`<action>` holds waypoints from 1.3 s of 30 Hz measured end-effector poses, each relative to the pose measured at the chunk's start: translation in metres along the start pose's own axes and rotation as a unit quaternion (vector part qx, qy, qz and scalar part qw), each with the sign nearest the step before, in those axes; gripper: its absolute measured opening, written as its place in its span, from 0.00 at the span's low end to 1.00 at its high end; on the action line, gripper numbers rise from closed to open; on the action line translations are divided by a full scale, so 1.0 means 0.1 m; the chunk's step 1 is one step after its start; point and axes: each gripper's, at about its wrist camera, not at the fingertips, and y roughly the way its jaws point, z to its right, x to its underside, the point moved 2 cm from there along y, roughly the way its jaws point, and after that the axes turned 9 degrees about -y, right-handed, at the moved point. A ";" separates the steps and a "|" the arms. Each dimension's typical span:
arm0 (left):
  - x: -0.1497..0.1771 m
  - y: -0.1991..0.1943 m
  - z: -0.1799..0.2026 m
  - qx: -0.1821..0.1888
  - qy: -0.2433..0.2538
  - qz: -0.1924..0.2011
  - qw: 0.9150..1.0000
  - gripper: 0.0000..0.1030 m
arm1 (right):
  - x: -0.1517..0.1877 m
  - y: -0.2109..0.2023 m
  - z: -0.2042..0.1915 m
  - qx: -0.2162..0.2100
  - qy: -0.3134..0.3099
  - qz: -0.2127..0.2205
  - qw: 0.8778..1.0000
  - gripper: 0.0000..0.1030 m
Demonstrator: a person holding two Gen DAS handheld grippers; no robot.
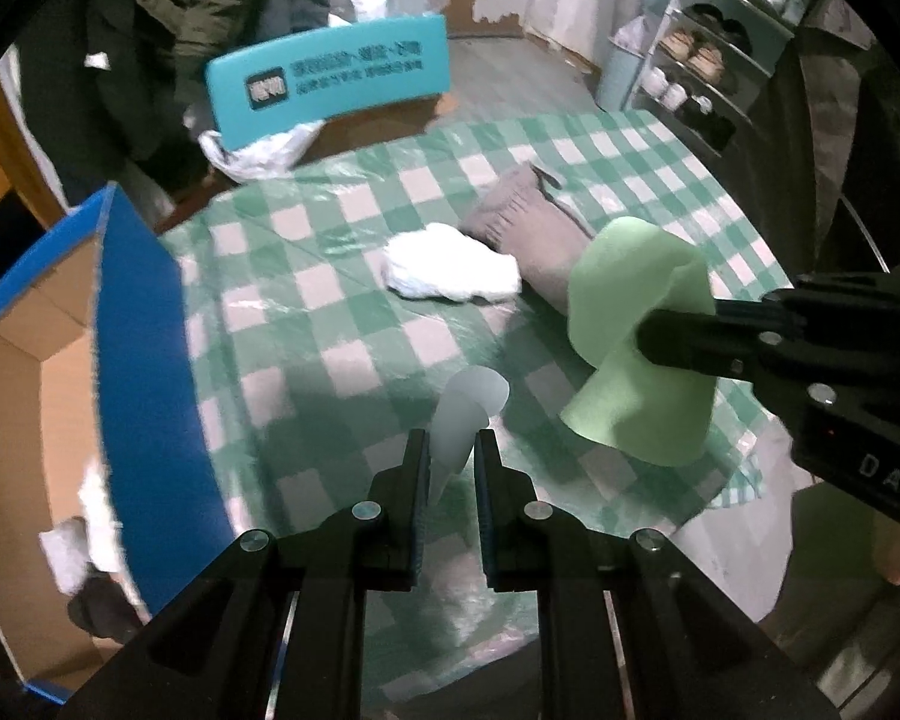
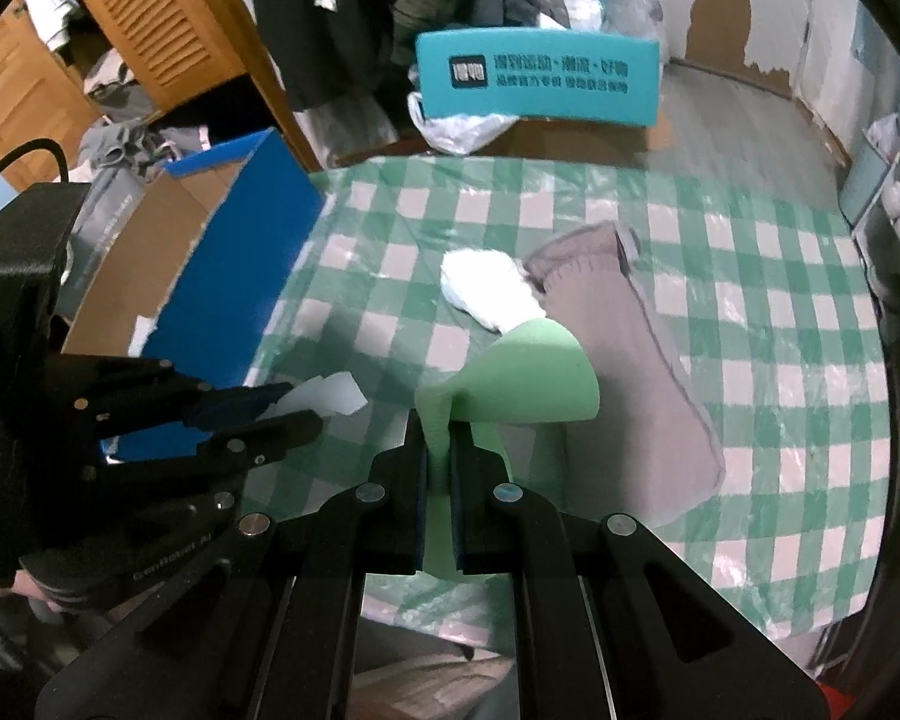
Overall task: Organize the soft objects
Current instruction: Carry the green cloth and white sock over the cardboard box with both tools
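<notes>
My left gripper [image 1: 452,450] is shut on a thin white foam sheet [image 1: 467,414] and holds it above the checked table; it also shows in the right wrist view [image 2: 282,414] with the sheet [image 2: 330,396]. My right gripper [image 2: 444,438] is shut on a green foam sheet [image 2: 528,378], held above the table; in the left wrist view the right gripper [image 1: 660,336] pinches the same sheet [image 1: 636,348]. A white fluffy cloth [image 1: 450,270] and a grey knitted garment [image 1: 528,228] lie on the table beyond.
An open cardboard box with blue outer walls [image 1: 144,324] stands at the table's left, with white and dark items inside [image 1: 84,546]. A teal chair back [image 1: 330,78] and a plastic bag [image 1: 258,150] are behind the table. A shoe rack [image 1: 708,60] stands far right.
</notes>
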 end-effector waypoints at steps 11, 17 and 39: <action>-0.08 -0.30 -0.30 -0.012 -0.034 0.027 0.999 0.14 | -0.20 -0.15 -0.22 -0.007 -0.023 0.025 0.999 0.06; -0.10 -0.47 -0.43 -0.012 -0.047 0.044 0.998 0.14 | -0.31 -0.16 -0.36 -0.015 -0.035 0.031 0.999 0.06; 0.02 -0.85 -1.23 -0.033 -0.118 0.082 0.989 0.14 | -0.93 -0.11 -1.15 -0.041 -0.097 0.053 0.993 0.06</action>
